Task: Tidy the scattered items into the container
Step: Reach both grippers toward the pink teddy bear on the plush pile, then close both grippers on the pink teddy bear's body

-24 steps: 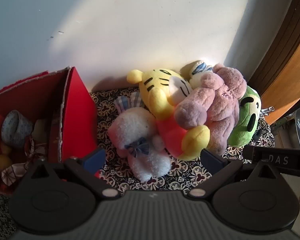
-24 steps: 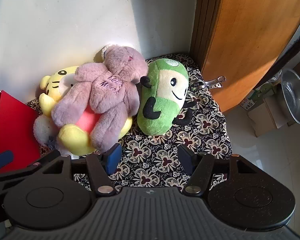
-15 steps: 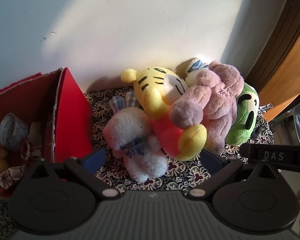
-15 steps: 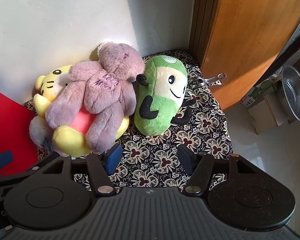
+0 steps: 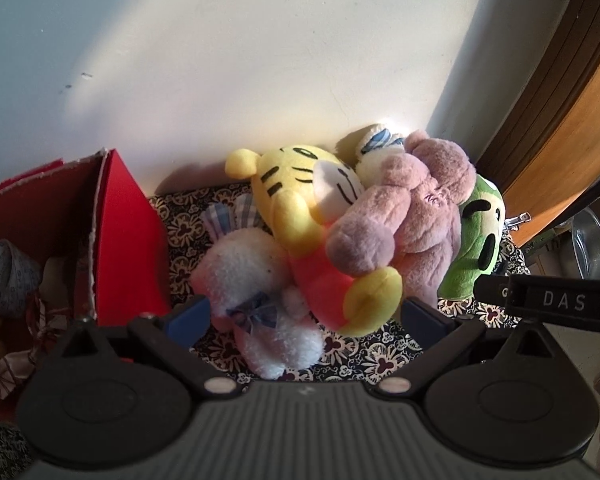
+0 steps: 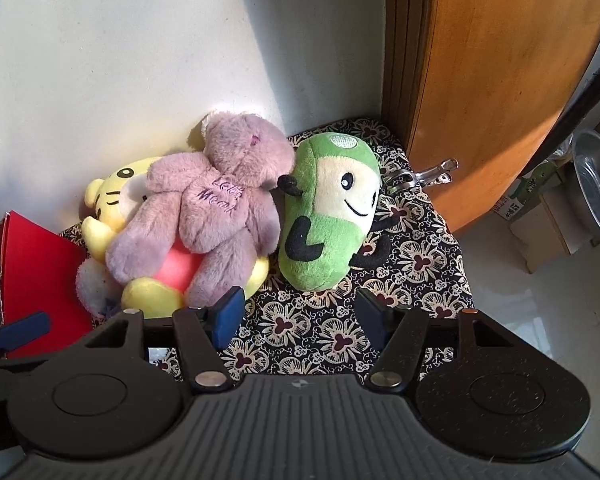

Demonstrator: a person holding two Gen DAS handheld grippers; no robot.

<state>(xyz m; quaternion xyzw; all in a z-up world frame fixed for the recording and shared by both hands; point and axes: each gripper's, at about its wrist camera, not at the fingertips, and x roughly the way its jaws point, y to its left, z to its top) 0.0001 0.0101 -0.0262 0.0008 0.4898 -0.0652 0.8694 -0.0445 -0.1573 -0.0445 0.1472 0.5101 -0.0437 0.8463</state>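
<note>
Fuzzy mauve bear (image 6: 216,204) draped over plush yellow tiger (image 5: 300,208), smooth red cardboard box (image 5: 128,240) alongside, left tongs (image 5: 304,316) and right tongs (image 6: 300,314) both spread apart, clamping nothing.

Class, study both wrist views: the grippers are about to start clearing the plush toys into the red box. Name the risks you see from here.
1. The purple bear lies on the yellow tiger; lifting the tiger may tumble the bear.
2. The left gripper stands open around the white plush and the tiger's foot; it may pinch both.
3. The red box already holds items, so bulky toys might not fit.
</note>
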